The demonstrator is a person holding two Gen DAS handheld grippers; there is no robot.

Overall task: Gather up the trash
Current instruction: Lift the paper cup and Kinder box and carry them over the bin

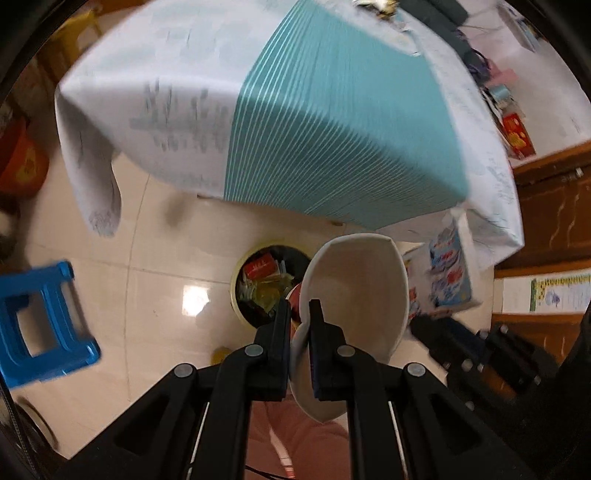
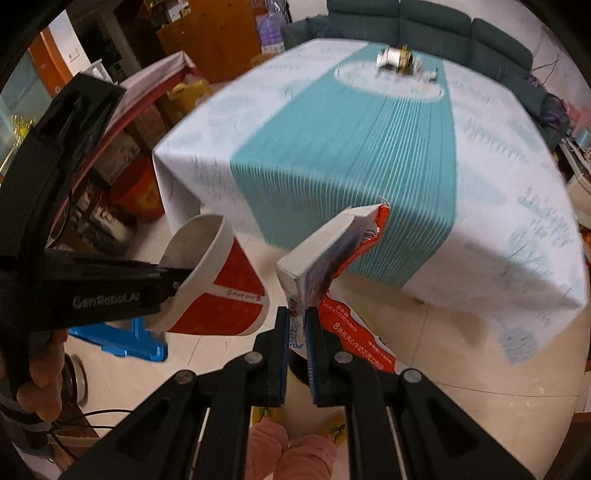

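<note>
My left gripper [image 1: 300, 308] is shut on the rim of a squashed paper cup [image 1: 354, 295], white inside, red and white outside [image 2: 221, 295]. The cup hangs just right of a round yellow-rimmed trash bin [image 1: 266, 284] full of wrappers on the floor. My right gripper [image 2: 296, 314] is shut on a torn carton box [image 2: 325, 258] with blue, white and red print; the same box [image 1: 448, 273] shows at right in the left wrist view. The left gripper [image 2: 92, 288] appears at left in the right wrist view, held by a hand [image 2: 40, 384]. More trash [image 2: 402, 61] lies on the far table.
A table with a white and teal cloth [image 1: 332, 122] stands beyond the bin. A blue plastic stool [image 1: 40, 325] sits on the tiled floor at left. A dark sofa [image 2: 443, 33] is behind the table, wooden furniture [image 1: 554, 206] at right. Pink slippers [image 2: 295, 450] show below.
</note>
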